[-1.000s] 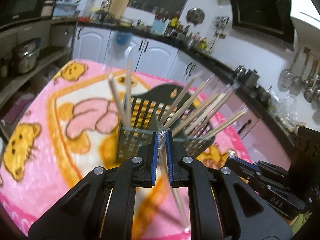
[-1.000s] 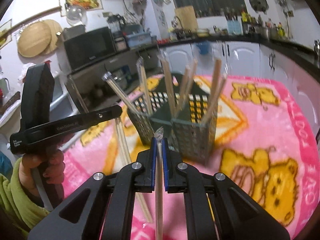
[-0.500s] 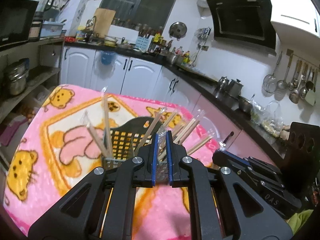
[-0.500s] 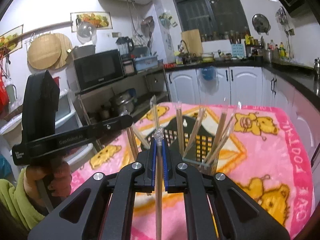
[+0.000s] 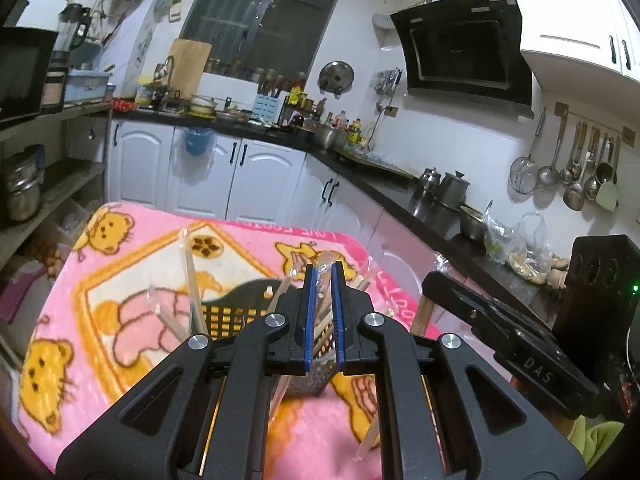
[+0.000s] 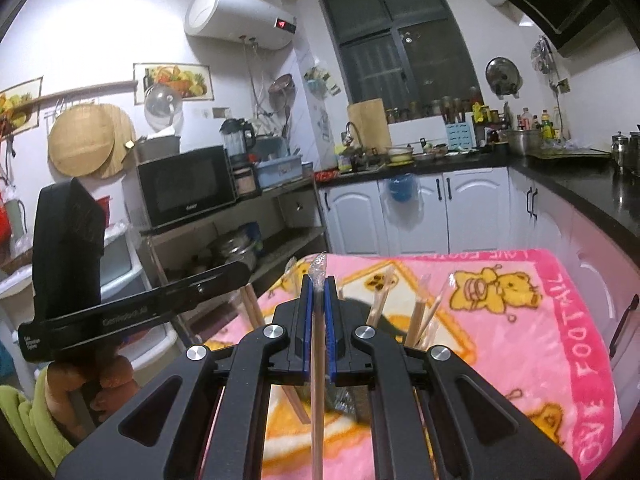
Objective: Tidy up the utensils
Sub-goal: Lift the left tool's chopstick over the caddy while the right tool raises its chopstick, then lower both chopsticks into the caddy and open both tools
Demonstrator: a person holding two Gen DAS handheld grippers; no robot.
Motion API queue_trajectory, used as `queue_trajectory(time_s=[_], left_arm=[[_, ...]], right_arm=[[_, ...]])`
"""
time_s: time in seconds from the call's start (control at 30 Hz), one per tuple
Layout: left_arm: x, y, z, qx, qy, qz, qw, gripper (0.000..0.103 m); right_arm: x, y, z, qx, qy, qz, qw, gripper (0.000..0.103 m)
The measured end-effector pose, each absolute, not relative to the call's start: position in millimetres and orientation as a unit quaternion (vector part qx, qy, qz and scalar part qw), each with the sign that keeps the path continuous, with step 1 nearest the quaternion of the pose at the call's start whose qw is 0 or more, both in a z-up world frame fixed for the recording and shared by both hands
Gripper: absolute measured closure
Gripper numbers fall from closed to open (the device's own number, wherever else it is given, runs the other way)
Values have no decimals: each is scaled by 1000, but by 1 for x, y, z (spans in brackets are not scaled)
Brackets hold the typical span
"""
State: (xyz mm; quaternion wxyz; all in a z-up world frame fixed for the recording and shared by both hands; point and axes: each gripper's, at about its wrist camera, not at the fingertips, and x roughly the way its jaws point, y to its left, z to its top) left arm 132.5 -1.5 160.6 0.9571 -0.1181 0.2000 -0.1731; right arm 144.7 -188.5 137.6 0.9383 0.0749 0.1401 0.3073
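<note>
From my seat, each gripper, left gripper (image 5: 321, 312) and right gripper (image 6: 319, 320), is clamped on a wrapped chopstick pair (image 6: 317, 364) above the mesh holder (image 5: 234, 314) at twelve o'clock, already holding several; these two remain unplaced.

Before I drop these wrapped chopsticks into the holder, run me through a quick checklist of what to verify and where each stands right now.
1. Right gripper shut on a wrapped chopstick: ok.
2. Left gripper shut on its wrapped chopstick: ok.
3. Utensil holder upright on the pink blanket: ok.
4. Free slot in the holder: cannot tell, fingers hide it.
5. Both chopstick tips clear of the holder: cannot tell.
</note>
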Motion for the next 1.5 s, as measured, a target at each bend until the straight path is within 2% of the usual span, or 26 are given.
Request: queue_trajectory(time_s=[0.87, 1.1, 1.5], left_arm=[[162, 33, 220, -107, 126, -114, 979, 98], [175, 35, 214, -108, 126, -98, 981, 98], [198, 30, 176, -117, 171, -105, 973, 98]], right_arm=[[202, -185, 192, 60, 45, 249, 966, 97], [222, -179, 183, 59, 45, 240, 968, 97], [244, -170, 146, 76, 85, 230, 966, 97]])
